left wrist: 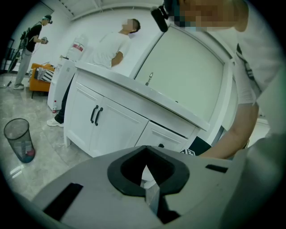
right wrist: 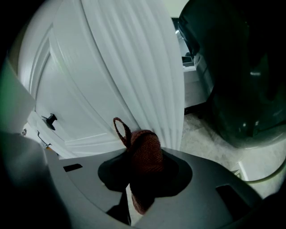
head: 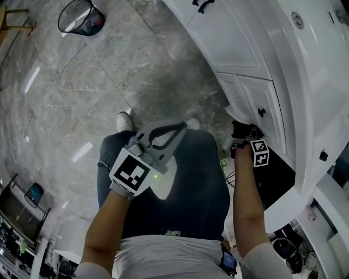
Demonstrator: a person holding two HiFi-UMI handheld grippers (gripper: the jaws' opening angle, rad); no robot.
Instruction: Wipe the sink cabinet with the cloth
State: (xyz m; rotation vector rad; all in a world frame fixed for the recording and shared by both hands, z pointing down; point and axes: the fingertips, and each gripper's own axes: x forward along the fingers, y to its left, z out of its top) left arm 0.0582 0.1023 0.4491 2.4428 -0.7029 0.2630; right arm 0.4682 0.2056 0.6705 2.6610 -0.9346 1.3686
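**Head view.** The left gripper (head: pixel 173 131) is held over the person's lap, away from the cabinet (head: pixel 248 60). Its marker cube faces up, and its jaws look closed. The right gripper (head: pixel 243 134) is at the white cabinet front, just below a dark knob (head: pixel 262 113). Something dark sits at its tip, too small here to make out. A wire bin (head: pixel 82 16) stands well apart on the grey floor (head: pixel 65 82).

**Left gripper view.** The left gripper (left wrist: pixel 147 179) has its jaws together with nothing between them. Beyond them stands the cabinet (left wrist: pixel 111 120), with two doors with dark handles and a drawer to their right. A faucet (left wrist: pixel 149 78) rises from the top. The bin (left wrist: pixel 19 141) stands on the floor at the left. Two people stand in the background. The person's right arm (left wrist: pixel 232 138) reaches down to the cabinet's right end.

**Right gripper view.** The right gripper (right wrist: pixel 139 179) is clamped on the cloth (right wrist: pixel 145 154), a red-brown woven piece. It bulges up out of the jaws, and a small loop sticks up at its left. The cloth is held right in front of the cabinet's fluted white panel (right wrist: pixel 134 67). I cannot tell whether it touches the panel. A dark knob (right wrist: pixel 50 119) shows on the door to the left. A dark rounded object (right wrist: pixel 241 76) stands on the floor to the right.
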